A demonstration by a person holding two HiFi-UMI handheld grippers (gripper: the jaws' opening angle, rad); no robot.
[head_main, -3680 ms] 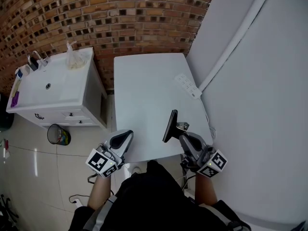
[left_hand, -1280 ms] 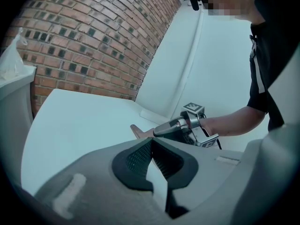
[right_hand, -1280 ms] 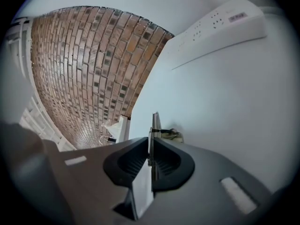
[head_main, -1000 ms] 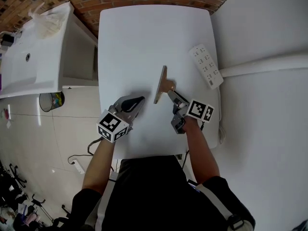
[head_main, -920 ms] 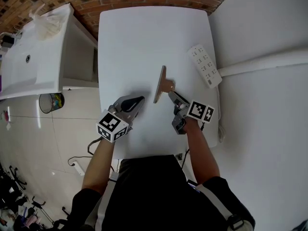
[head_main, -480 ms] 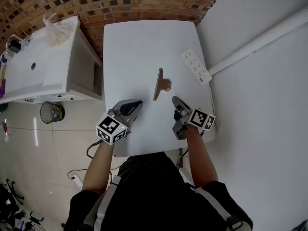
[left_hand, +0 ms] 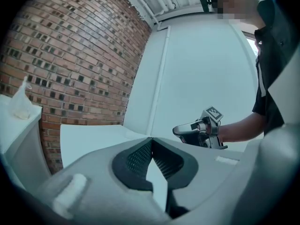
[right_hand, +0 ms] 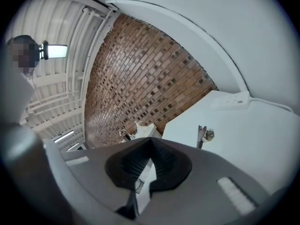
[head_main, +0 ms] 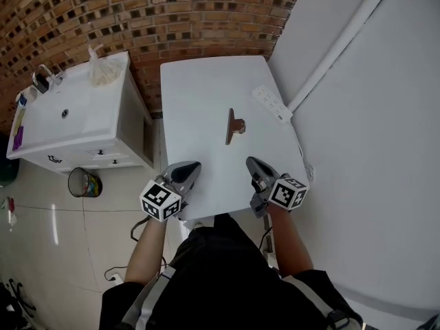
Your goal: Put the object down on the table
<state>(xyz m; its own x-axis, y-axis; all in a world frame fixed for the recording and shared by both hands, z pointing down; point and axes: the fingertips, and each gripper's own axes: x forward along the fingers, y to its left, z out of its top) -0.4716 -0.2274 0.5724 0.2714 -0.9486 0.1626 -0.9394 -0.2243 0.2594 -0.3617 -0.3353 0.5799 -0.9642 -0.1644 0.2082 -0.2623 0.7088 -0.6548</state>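
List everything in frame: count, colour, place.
brick wall: 1, red-brown, behind the table
table: 1, white, against the brick wall
clip: 1, bronze, mid-table, clear of both claws
power strip: 1, white, table's right edge
sink cabinet: 1, white, left of the table
plastic bag: 1, whitish, back corner of the sink cabinet
waste bin: 1, dark, on the floor in front of the sink cabinet
wall pipe: 1, white, on the white wall at right
left claw: 1, grey, shut and empty, table's near edge
right claw: 1, grey, shut and empty, table's near edge
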